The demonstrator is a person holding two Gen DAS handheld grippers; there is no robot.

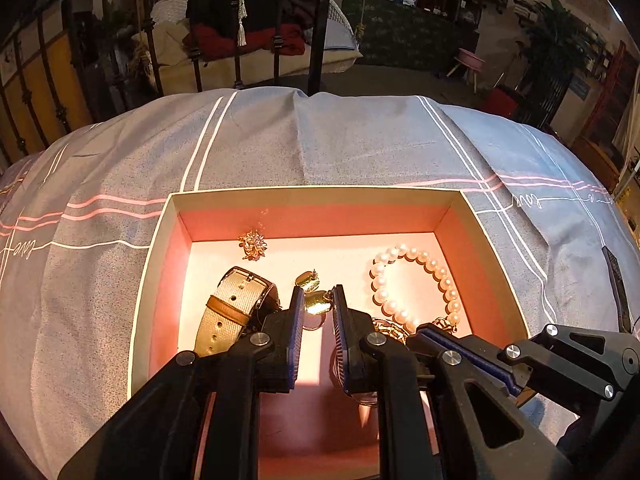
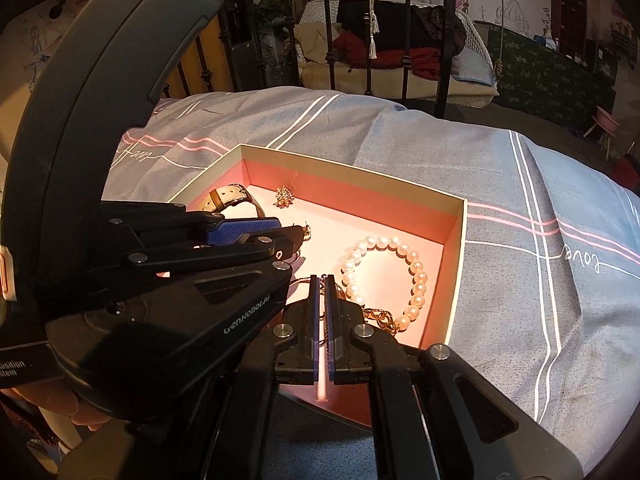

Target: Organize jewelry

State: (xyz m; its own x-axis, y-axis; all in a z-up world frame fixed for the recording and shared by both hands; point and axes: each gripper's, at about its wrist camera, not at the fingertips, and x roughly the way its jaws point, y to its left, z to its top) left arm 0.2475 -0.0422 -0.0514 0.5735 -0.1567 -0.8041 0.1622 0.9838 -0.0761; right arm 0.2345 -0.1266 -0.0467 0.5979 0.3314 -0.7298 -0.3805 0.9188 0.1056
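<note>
Grey striped bedspread [image 1: 320, 148] under a shallow pink-lined box [image 1: 316, 194], iron bedstead behind. Jewelry lies inside: watch [image 1: 236, 304], pearl bracelet [image 1: 416, 284], gold brooch [image 1: 253, 245], gold earrings [image 1: 314, 294]. Our left claw [image 1: 316, 300] stands narrow, an earring at its tips; whether the pads pinch it, we cannot tell. Our right claw [image 2: 322, 280] is closed, seemingly on a gold chain [image 2: 382, 316] by the pearls. We'd lift slowly, keeping the chain clear of the bracelet.

Both wrist views close, angled down, sharing pink-lined box [image 1: 460, 216]
</note>
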